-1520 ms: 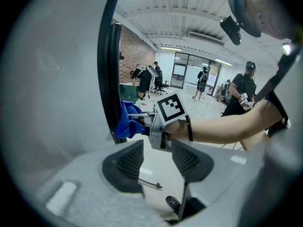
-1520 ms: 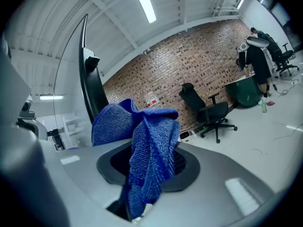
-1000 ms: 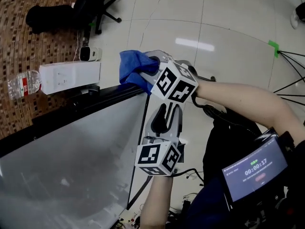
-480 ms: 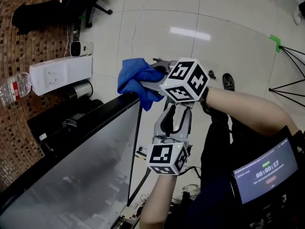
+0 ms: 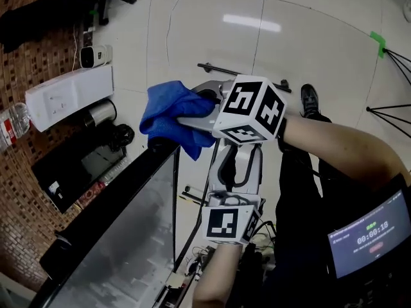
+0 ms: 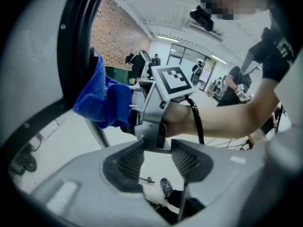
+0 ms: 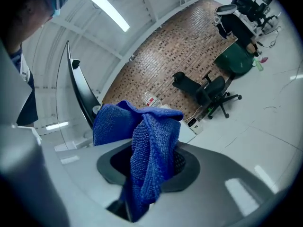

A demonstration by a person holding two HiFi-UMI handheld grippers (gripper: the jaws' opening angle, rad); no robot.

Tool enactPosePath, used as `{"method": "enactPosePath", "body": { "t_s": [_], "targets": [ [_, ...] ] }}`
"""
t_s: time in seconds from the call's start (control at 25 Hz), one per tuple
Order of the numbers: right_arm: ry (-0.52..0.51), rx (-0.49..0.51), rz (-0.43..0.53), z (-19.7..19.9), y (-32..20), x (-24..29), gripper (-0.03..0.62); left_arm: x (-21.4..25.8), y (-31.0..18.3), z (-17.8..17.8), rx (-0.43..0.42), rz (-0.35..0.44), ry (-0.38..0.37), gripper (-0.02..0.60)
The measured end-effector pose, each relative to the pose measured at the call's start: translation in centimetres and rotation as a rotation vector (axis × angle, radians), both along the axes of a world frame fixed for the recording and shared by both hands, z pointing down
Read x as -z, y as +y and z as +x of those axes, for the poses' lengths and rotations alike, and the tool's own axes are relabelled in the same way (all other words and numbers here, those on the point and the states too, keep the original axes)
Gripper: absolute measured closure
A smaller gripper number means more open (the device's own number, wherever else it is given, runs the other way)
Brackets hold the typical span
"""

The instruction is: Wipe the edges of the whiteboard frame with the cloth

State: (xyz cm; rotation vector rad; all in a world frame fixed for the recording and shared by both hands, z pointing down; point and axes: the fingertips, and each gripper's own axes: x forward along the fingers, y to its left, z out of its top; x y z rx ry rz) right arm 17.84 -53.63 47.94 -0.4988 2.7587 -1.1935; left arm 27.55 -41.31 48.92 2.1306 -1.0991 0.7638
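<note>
My left gripper (image 6: 156, 148) is nearest, its jaws pressed together on nothing, only waiting. Beyond it, my right gripper (image 7: 149, 167) pinches the blue cloth (image 5: 169, 113), which seems to touch the corner of the whiteboard frame (image 5: 113, 201), ready for rubbing along that edge.

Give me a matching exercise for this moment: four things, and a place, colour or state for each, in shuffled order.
1 blue cloth
2 left gripper
3 whiteboard frame
4 water bottle

a black
b nothing between its jaws
c at the head view's left edge
d clamped in the right gripper jaws

Pairs: 1-d, 2-b, 3-a, 4-c
</note>
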Motion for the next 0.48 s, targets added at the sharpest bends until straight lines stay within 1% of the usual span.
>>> {"method": "enactPosePath", "body": {
  "t_s": [0.12, 0.28, 0.48],
  "targets": [
    [0.005, -0.011, -0.032, 0.5, 0.3, -2.4, 0.474, -1.7, 0.1, 0.4, -0.007, -0.022, 0.015, 0.402],
    [0.013, -0.031, -0.056, 0.9, 0.3, -5.0, 0.475, -3.6, -0.2, 0.3, -0.009, -0.025, 0.028, 0.402],
    [0.032, -0.035, -0.085, 1.3, 0.6, -8.4, 0.474, -6.5, -0.5, 0.3, -0.004, -0.051, 0.013, 0.402]
  ]
}}
